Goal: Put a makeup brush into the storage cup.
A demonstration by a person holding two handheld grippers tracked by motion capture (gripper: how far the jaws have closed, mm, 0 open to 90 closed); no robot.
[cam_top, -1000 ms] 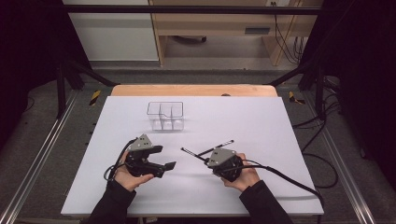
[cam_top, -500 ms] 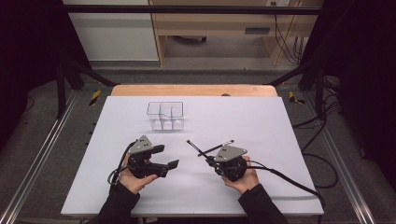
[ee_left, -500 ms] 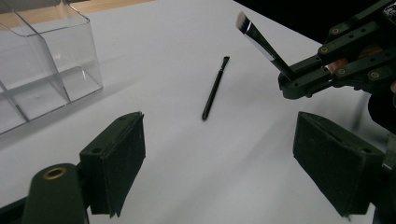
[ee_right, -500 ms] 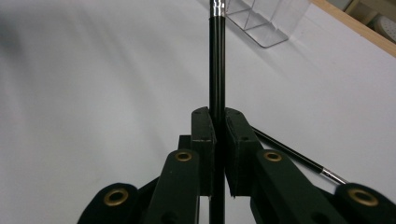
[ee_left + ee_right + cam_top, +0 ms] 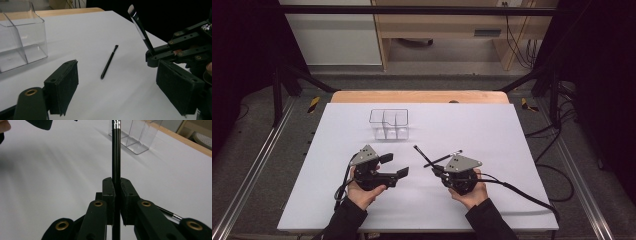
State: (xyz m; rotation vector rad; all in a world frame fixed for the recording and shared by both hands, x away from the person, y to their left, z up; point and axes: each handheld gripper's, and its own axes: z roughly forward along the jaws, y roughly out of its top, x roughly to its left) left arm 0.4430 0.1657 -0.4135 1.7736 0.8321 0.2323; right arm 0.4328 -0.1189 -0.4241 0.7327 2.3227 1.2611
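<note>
Nothing much has moved: the right gripper point(image 5: 435, 170) still pinches a black brush point(image 5: 116, 155) tight, its bristles up off the table. Another thin brush point(image 5: 109, 61) lies flat nearby. Beside it, the left gripper point(image 5: 392, 165) waits wide open, empty. Behind stands a clear box point(image 5: 389, 123).

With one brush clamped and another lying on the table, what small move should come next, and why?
Probably carry the right gripper, shut on the black brush, toward the clear organizer and lower it into a compartment. The second brush lies flat on the table, and the left gripper is open, free to take it afterward.
</note>
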